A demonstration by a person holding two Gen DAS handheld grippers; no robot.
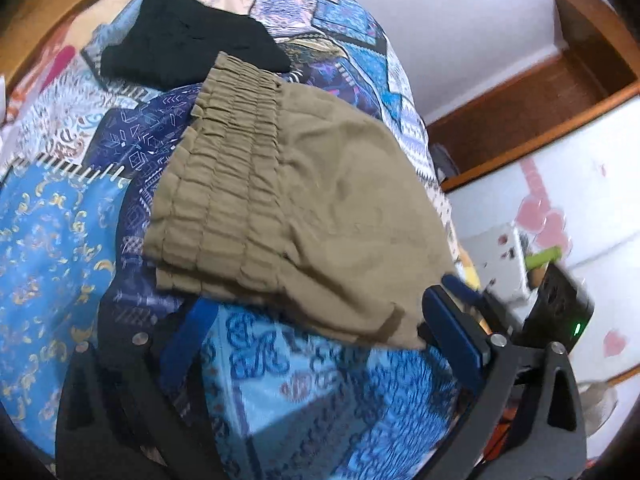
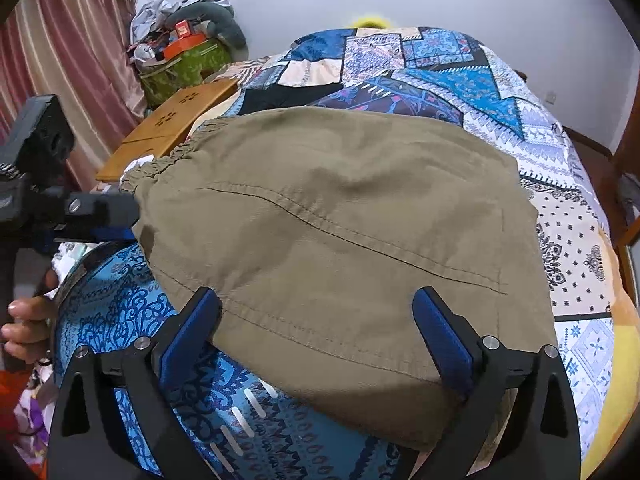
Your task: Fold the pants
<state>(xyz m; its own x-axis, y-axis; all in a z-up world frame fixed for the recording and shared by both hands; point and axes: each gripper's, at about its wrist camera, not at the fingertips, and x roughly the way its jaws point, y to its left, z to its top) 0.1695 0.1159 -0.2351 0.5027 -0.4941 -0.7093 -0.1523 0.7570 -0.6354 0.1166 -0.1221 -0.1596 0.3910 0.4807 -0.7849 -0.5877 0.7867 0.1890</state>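
Khaki pants [image 2: 332, 216] (one pair), two grippers [image 2: 320, 336] spread.

The left wrist view looks from low over the bed [image 1: 60, 216], close above the quilt, along its fingers [image 1: 452, 332] toward the gathered waistband of the tan pants [image 1: 304, 200], with a white wall far behind. The right wrist view sits just as near, facing the pants [image 2: 340, 220] from their hem side toward a far wall and curtain [image 2: 68, 52]. Both views share the pants and the patterned quilt.
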